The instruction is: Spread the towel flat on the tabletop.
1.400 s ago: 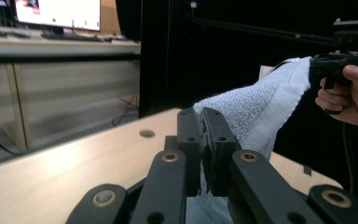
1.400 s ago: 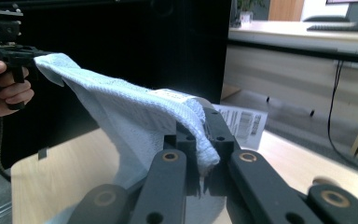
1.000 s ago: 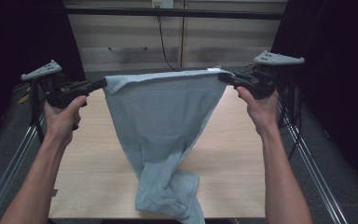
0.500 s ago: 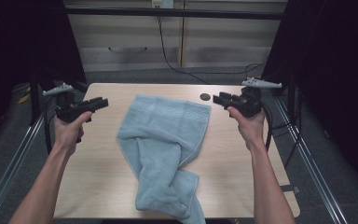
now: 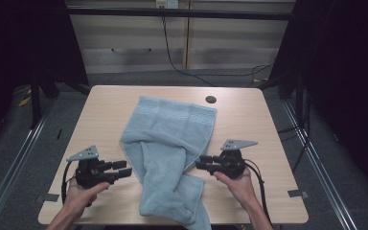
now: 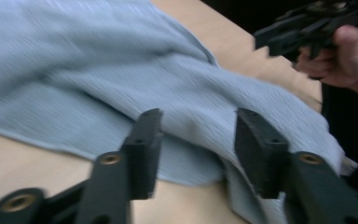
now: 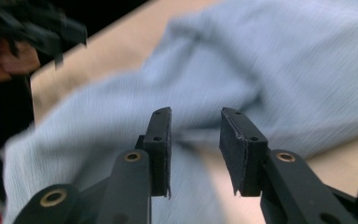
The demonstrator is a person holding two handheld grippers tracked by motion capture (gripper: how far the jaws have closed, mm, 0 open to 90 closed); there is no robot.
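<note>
The light blue towel lies crumpled on the tabletop, its patterned hem toward the far edge and a twisted tail running over the near edge. The left tongs sit just beside its left edge, the right tongs just beside its right edge, both low and pointing inward. Both stand apart with nothing between the pads; the left have just been opening, the right closing a little. A second ago both held the towel's top corners stretched in the air; now it rests released, and both hands are nearer the person.
</note>
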